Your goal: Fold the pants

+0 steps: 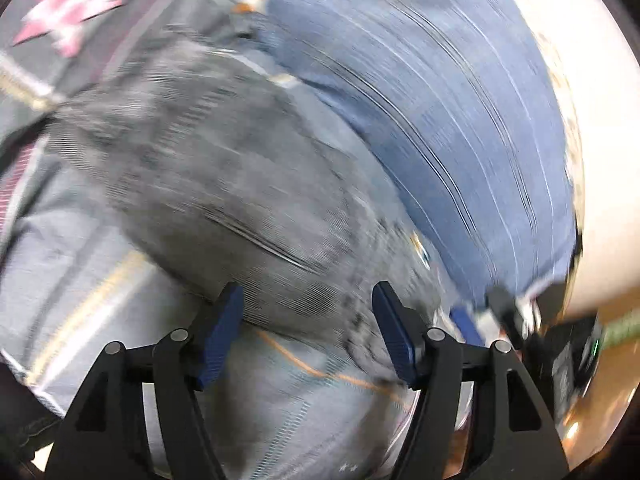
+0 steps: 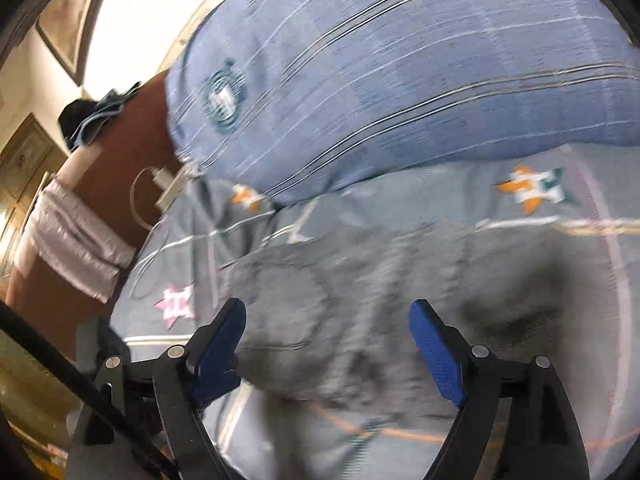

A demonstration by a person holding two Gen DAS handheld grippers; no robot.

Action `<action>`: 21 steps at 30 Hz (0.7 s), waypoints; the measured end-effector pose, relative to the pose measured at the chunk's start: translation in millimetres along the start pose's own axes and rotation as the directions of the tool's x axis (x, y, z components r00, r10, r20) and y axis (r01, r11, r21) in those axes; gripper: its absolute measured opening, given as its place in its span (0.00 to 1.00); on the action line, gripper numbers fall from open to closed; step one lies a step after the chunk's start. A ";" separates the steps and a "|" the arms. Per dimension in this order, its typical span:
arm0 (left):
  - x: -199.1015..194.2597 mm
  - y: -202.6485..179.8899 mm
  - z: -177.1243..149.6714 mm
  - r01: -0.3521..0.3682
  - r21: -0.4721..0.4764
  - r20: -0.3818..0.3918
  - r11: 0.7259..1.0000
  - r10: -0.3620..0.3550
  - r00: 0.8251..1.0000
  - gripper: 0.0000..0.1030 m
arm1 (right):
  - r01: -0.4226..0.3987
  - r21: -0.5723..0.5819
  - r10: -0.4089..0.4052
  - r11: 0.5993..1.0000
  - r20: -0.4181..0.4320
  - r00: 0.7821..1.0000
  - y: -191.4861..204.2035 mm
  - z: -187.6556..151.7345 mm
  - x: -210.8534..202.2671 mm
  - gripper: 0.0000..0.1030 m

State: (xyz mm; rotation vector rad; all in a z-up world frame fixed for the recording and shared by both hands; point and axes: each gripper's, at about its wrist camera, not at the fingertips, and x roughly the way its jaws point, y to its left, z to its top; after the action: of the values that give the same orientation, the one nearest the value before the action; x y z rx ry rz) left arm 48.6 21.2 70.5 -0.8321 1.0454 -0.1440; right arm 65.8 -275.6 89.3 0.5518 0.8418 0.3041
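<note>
Pants (image 1: pixel 224 184), dark grey and mottled, lie bunched on the bed just ahead of both grippers, blurred by motion. Left gripper (image 1: pixel 308 332) has its blue-padded fingers (image 1: pixel 224 332) spread apart, gripping nothing; right gripper (image 2: pixel 328 356) gapes wider, likewise empty, its fingers (image 2: pixel 438 356) hanging over the cloth's near edge. By the look of it, both are clear of the fabric between grabs. Underneath, a grey bedsheet with star prints (image 2: pixel 532 192); behind, a blue striped pillow (image 2: pixel 400 80); beyond that, a brown headboard (image 2: pixel 132 152) and pale wall (image 2: pixel 152 12).
</note>
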 end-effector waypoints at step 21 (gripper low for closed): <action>13.8 113.1 69.5 0.032 -0.383 0.105 0.923 0.009 0.994 0.57 | -0.024 -0.113 0.002 0.993 -0.194 0.981 49.7 -30.5 78.1 0.84</action>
State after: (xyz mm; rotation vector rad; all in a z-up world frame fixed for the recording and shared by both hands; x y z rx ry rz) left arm 81.6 130.5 1.4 -1.1895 0.9828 0.1002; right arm 89.9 -188.4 53.0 0.4251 1.0023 0.4204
